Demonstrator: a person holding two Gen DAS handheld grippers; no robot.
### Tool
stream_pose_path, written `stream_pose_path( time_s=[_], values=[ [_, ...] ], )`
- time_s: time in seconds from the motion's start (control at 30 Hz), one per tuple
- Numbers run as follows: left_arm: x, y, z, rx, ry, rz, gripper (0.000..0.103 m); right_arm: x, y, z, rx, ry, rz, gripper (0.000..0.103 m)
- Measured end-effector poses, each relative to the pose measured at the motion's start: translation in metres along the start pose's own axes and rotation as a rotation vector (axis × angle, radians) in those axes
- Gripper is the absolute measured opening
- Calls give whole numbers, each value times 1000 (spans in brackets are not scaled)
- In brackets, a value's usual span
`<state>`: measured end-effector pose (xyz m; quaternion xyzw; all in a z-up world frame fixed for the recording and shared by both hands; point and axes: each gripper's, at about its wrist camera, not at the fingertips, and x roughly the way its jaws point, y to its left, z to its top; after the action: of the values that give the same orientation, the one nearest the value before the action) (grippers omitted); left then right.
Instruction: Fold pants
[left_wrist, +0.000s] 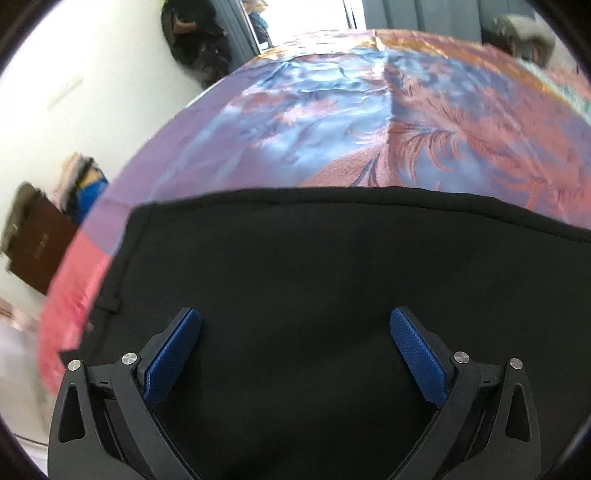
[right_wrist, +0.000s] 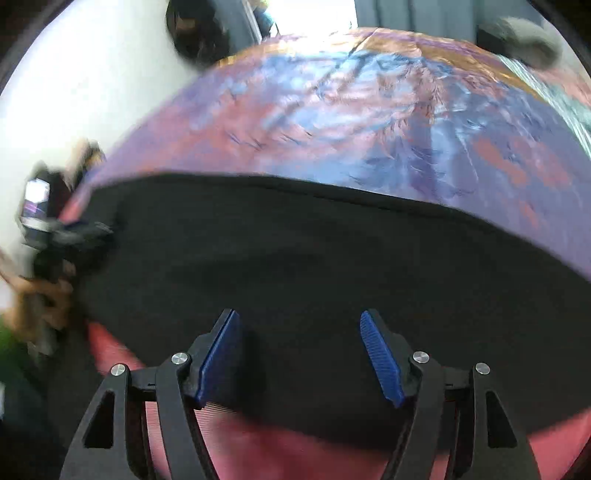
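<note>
— Well, where do the pants (left_wrist: 314, 266) sit right now?

— Spread flat as one broad black panel on the patterned bedspread (left_wrist: 369, 122), filling the lower half of both wrist views. In the left view a straight edge runs across from about nine o'clock to three, with a corner up at ten o'clock and a seam or small tab down at eight.

— Folded at all?

— My guess is at least one fold is in: the shape reads as a tidy rectangle with no separate legs showing (though black cloth hides layers, so I can't count them). A further fold or two, shortening the panel, probably remains.

— And the tools?

— The left gripper (left_wrist: 295, 350) hangs over the cloth with its blue pads (left_wrist: 173, 358) wide apart, nothing pinched. The right gripper (right_wrist: 301, 354) also has its jaws apart, a little narrower, with the cloth under the gap and not clamped; its near edge at six o'clock shows the pink border of the bedspread (right_wrist: 295, 458).

— Anything around?

— In the right view, at nine o'clock, the other gripper and a hand (right_wrist: 44, 291) appear blurred beside the cloth's left end. Beyond the bed, at twelve o'clock, a bright doorway (left_wrist: 306, 18); a dark shape against the wall at eleven; a brown cabinet (left_wrist: 37, 251) at nine in the left view.

— Next?

— Likely grasping an edge or corner for another fold.
</note>
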<state>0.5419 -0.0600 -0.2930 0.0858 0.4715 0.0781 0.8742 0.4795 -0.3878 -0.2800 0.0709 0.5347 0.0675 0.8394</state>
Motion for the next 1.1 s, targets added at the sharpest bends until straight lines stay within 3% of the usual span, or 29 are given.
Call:
stream_pose_path(
  time_s=[0.07,0.1,0.13,0.2,0.3,0.37,0.43,0.5,0.57,0.63,0.67,0.77,0.83,0.93,1.03,1.1],
  values=[
    [-1,6,-3,-22,-2,-32,102,-4,-41,-3,-13,-34,-1,57],
    [0,8,-4,-39,-2,-50,103,-9,-65,-4,-11,-43,-24,57],
    [5,10,-4,-54,-4,-64,103,-15,-98,-7,0,-36,-110,57],
    [11,12,-3,-65,-14,-73,103,-27,-173,-16,92,-16,-233,67],
    [11,11,-3,-63,-22,-68,102,-63,-277,-36,295,-22,-450,65],
    [12,15,-3,-64,-26,-69,103,-93,-321,-44,423,-51,-561,66],
    [11,17,-4,-65,-34,-67,102,-117,-344,-47,488,-101,-533,66],
    [11,15,-3,-60,-39,-56,102,-114,-351,-37,489,-105,-421,66],
    [8,15,-4,-52,-42,-44,102,-95,-348,-24,473,-64,-341,66],
    [5,13,-4,-38,-47,-24,102,-70,-343,-16,458,19,-328,63],
    [4,11,-4,-32,-49,-13,102,-64,-338,-18,460,48,-335,48],
    [1,8,-4,-10,-53,19,102,-77,-313,-15,439,-15,-351,10],
    [1,7,-2,-5,-43,25,102,-104,-290,-20,393,-91,-310,8],
    [0,10,3,-13,-9,19,103,-159,-221,-49,164,-170,-295,7],
    [-9,14,6,-6,65,25,102,-209,-144,-108,-30,-193,-258,7],
    [-22,19,4,-12,96,0,102,-227,-94,-163,-158,-160,-254,6]
  ],
)
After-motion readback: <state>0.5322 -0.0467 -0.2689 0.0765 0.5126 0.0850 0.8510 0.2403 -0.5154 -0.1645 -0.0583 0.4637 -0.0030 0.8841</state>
